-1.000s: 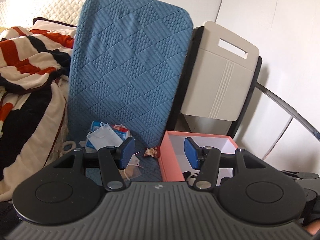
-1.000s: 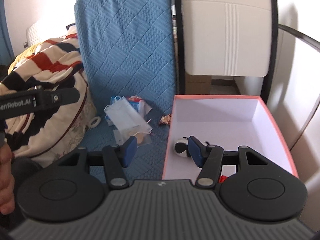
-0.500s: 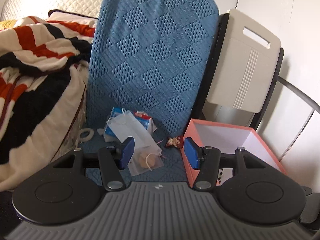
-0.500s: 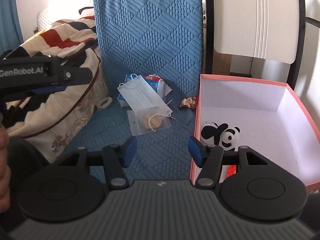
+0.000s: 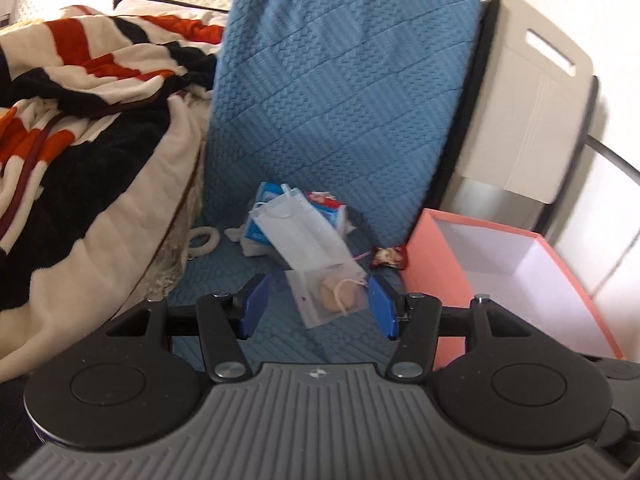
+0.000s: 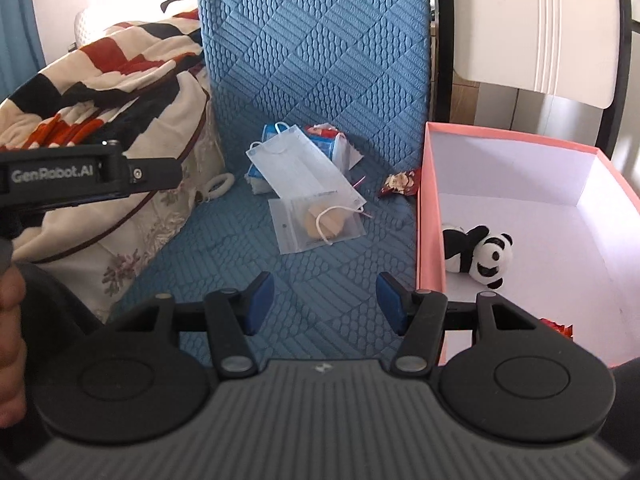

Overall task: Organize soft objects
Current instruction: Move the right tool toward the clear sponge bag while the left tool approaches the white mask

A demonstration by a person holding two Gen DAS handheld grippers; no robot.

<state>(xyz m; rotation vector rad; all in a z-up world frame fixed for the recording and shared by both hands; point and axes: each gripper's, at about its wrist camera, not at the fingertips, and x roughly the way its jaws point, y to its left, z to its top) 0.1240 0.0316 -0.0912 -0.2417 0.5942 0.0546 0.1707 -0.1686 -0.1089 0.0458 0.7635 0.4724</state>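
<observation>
Left wrist view: left gripper is hanging over the blue quilted mat, jaws standing apart, nothing between the pads.
Left jaws framing: clear zip bag is lying on the mat just beyond the blue fingertips, not touched.
Bag contents: a round tan piece with a white string is showing through the plastic.
Right wrist view: right gripper is also sitting with jaws apart and empty, over bare mat, well short of the zip bag.
Face mask: white mask is overlapping the far edge of the zip bag, resting partly on blue-and-white packets.
Snack wrapper: small red wrapper is lying on the mat just beside the pink box.
Box contents: panda plush is lying on its side on the white floor near the left wall; something red is peeking out at the near edge.
White ring: lying at the mat's left edge against the striped blanket.
Background: mat is curving up behind the pile; beige folded panel is leaning behind the box.
Left of right view: left gripper body and a hand are showing.
</observation>
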